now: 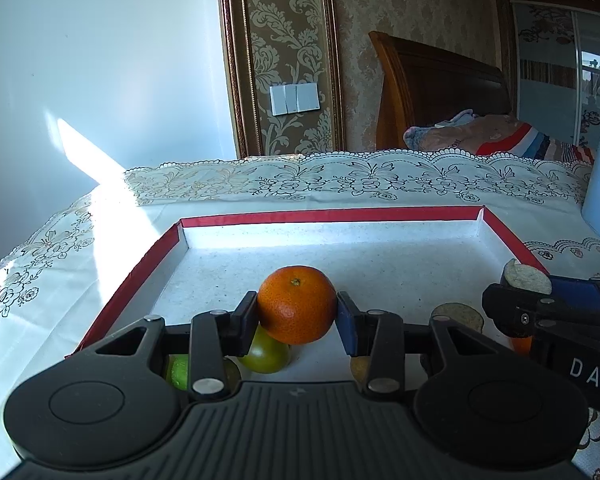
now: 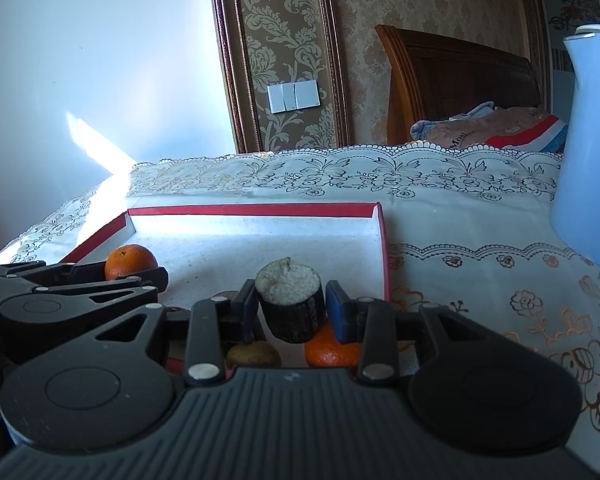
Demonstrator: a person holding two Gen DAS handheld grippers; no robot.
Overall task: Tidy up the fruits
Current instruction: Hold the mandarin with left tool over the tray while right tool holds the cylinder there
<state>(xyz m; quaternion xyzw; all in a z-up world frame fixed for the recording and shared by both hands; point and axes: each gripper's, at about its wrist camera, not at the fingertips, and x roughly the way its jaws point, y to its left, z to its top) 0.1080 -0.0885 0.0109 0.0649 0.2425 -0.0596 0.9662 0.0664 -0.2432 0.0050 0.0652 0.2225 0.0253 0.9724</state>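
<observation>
The surface (image 2: pixel 480 216) wore a pale lace cloth with floral borders, and on it lay a shallow red-rimmed tray (image 1: pixel 332 216) with a speckled white floor, most of it bare. A light blue jug (image 2: pixel 588 152) stood on the cloth well to the right of the tray.

The left claw (image 1: pixel 297 312) was pinching an orange tangerine (image 1: pixel 297 304) between its pads, carried above the near part of the tray. Below it sat a green fruit (image 1: pixel 266 354), and more fruit showed through the claw's frame, too hidden to name. The right claw (image 2: pixel 291 306) was pinching a short dark-skinned cylinder with a pale cut top (image 2: pixel 291 304), perhaps a section of sugarcane, also above the tray's near end. Under it lay a second tangerine (image 2: pixel 328 350) and a brownish fruit (image 2: pixel 254 354).

Both hands seemed to be in mid-carry, each with its piece lifted off the cluster at the near edge. The next move would likely call for taking each piece over the bare far floor of the tray, lowering it until it rested there, and only then spreading the pads, so that the round tangerine could not roll away.
</observation>
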